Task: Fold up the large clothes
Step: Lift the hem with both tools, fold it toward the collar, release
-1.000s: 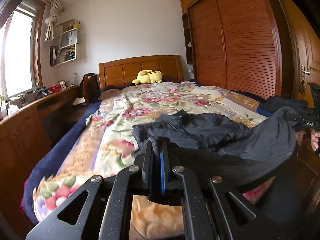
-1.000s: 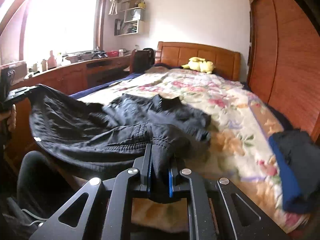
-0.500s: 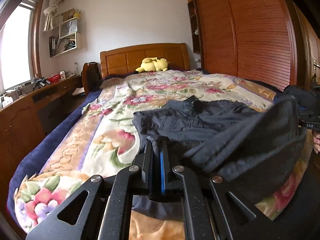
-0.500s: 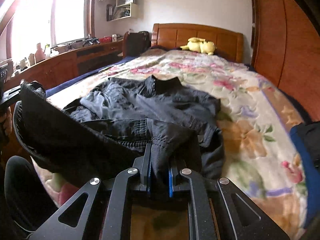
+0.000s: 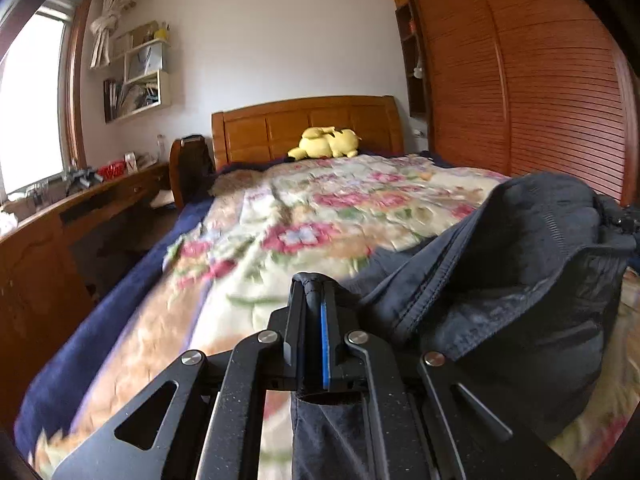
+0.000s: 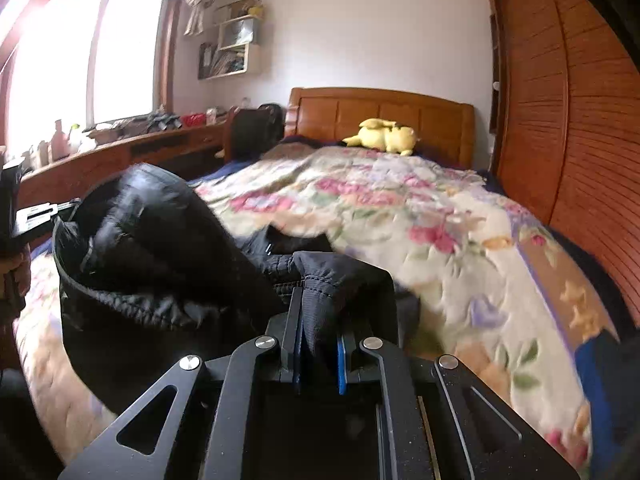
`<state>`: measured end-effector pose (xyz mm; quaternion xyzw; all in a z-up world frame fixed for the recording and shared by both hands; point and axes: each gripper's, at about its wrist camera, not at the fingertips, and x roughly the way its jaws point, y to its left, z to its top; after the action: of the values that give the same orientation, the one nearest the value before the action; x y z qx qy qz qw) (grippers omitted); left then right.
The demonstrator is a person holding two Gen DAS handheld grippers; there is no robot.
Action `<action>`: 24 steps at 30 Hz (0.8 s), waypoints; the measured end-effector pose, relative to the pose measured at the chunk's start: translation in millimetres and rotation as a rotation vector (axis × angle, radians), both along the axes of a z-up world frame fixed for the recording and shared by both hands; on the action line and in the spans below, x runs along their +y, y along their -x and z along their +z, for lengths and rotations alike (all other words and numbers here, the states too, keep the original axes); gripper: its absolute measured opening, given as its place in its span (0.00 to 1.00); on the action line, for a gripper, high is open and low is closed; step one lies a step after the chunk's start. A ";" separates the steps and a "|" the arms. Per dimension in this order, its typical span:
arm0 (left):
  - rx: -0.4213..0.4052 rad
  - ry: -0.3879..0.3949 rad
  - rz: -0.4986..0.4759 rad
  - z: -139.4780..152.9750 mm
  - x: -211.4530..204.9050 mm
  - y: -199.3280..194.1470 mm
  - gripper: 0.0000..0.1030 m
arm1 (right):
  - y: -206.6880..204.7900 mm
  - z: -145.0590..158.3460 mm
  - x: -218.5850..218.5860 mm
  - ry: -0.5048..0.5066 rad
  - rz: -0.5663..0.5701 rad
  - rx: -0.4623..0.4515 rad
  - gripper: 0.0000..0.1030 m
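Observation:
A large black jacket (image 5: 512, 280) is bunched between my two grippers over the foot of the bed. My left gripper (image 5: 312, 292) is shut on one edge of the jacket, with cloth hanging down between its fingers. My right gripper (image 6: 318, 300) is shut on another edge of the jacket (image 6: 160, 248), which bulges up to its left. The other gripper shows at the left edge of the right wrist view (image 6: 36, 212). Most of the jacket's lower part is hidden in its own folds.
The bed has a floral quilt (image 5: 320, 216) and a wooden headboard (image 5: 308, 124) with a yellow plush toy (image 5: 324, 142). A wooden desk (image 5: 60, 216) runs along the left wall, a slatted wardrobe (image 5: 540, 100) stands on the right. Dark blue clothes (image 6: 600, 380) lie at the bed's right edge.
Both grippers have moved forward over the bed and come closer together. The jacket has lifted off the quilt and bunched up into a fold between them.

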<state>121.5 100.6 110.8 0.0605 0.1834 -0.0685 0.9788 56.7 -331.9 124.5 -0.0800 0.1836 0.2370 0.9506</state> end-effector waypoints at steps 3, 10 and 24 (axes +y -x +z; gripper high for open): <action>-0.019 -0.024 0.013 8.4 -5.4 -36.4 0.06 | -38.1 9.5 18.5 0.013 -0.026 -0.022 0.12; 0.016 -0.052 0.050 3.4 -13.6 -107.4 0.06 | -123.8 -2.4 63.7 0.094 -0.089 -0.024 0.12; 0.179 -0.075 0.039 -27.7 -13.1 -166.1 0.39 | -194.3 -17.6 104.0 0.155 -0.218 0.219 0.56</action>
<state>287.6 87.5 83.1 0.0873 0.2739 -0.0479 0.9566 251.0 -227.9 107.0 -0.1065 0.3114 0.1248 0.9360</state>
